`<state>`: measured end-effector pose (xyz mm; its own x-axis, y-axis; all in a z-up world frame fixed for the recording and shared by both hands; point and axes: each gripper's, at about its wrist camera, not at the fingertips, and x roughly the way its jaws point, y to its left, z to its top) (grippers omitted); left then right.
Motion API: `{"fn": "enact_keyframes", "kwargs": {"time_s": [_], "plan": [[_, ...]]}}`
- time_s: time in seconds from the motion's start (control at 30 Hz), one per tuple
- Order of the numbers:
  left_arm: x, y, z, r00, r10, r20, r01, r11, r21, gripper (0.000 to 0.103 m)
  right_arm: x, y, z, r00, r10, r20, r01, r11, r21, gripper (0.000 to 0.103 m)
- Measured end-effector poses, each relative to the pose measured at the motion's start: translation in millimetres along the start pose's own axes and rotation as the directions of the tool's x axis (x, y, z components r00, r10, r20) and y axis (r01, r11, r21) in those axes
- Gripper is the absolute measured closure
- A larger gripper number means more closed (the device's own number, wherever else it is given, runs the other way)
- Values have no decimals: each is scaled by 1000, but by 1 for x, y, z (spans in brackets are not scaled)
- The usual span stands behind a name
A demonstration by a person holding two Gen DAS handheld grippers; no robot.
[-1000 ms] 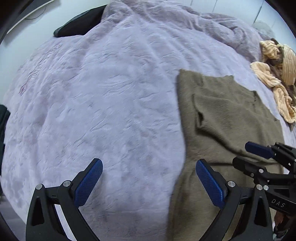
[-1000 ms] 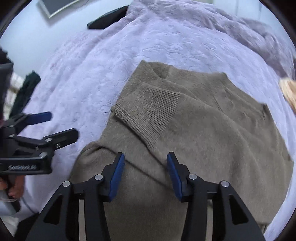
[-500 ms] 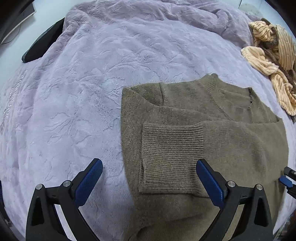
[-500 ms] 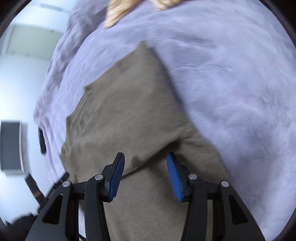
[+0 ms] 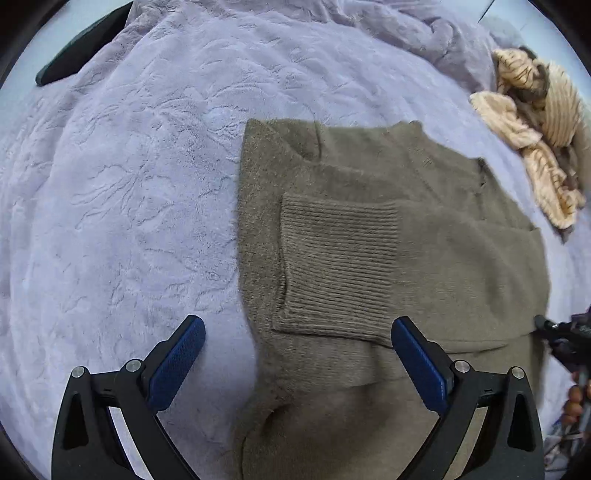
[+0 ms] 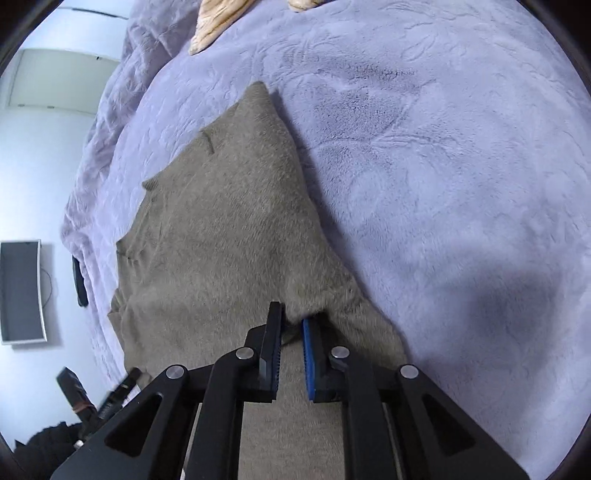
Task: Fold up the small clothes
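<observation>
An olive-brown knit sweater [image 5: 424, 229] lies flat on a lilac plush blanket [image 5: 129, 184], with one ribbed-cuff sleeve [image 5: 336, 266] folded across its chest. My left gripper [image 5: 295, 358] is open and empty, hovering over the sweater's left edge below the cuff. My right gripper [image 6: 291, 350] is shut on a fold at the sweater's right edge [image 6: 310, 295]. The sweater also shows in the right wrist view [image 6: 221, 221]. The right gripper's tip shows in the left wrist view [image 5: 565, 336].
A tan striped garment [image 5: 535, 129] lies bunched at the far right of the bed. A dark object [image 5: 81, 48] lies at the bed's far left edge. Bunched blanket [image 5: 406, 33] lies at the back. A wall screen [image 6: 20, 291] shows in the right wrist view.
My right gripper swung to the sweater's right edge and closed on the fabric there. My left gripper moved right, over the sweater's left side, still open.
</observation>
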<state>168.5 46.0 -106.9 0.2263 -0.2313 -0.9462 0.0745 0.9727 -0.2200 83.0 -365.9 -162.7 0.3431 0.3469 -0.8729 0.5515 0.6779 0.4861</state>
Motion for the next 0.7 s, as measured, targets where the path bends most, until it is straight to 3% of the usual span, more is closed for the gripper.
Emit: {"fn": "enact_keyframes", "kwargs": {"time_s": [0.07,0.2,0.23,0.27,0.5,0.57,0.6,0.7], "plan": [[-8,4,2,996,-91,-7,91,996,-3,2,-3,7,-8,1000,-19,-8,19,999,-44,91],[-8,-1,6,993,-111,-24,112,992,55,2,-1,27,-34,997,-72,-21,67,984,-163,91],[-5,-4,8,993,-116,-30,118,991,57,8,-2,27,-38,996,-82,-27,76,981,-179,91],[-2,-6,9,991,-124,-39,126,991,54,22,-1,29,-44,995,-91,-32,83,977,-194,91],[6,-5,11,995,-90,-36,91,996,26,39,6,43,-59,996,-63,-62,48,976,-213,91],[5,0,9,998,-52,-34,53,998,39,68,7,48,-60,996,-66,-66,49,971,-234,91],[7,2,9,999,-27,-36,28,999,43,74,7,50,-62,995,-73,-69,54,968,-246,91],[9,10,5,999,-26,-32,26,999,23,76,9,52,-66,993,-87,-85,63,964,-260,91]]}}
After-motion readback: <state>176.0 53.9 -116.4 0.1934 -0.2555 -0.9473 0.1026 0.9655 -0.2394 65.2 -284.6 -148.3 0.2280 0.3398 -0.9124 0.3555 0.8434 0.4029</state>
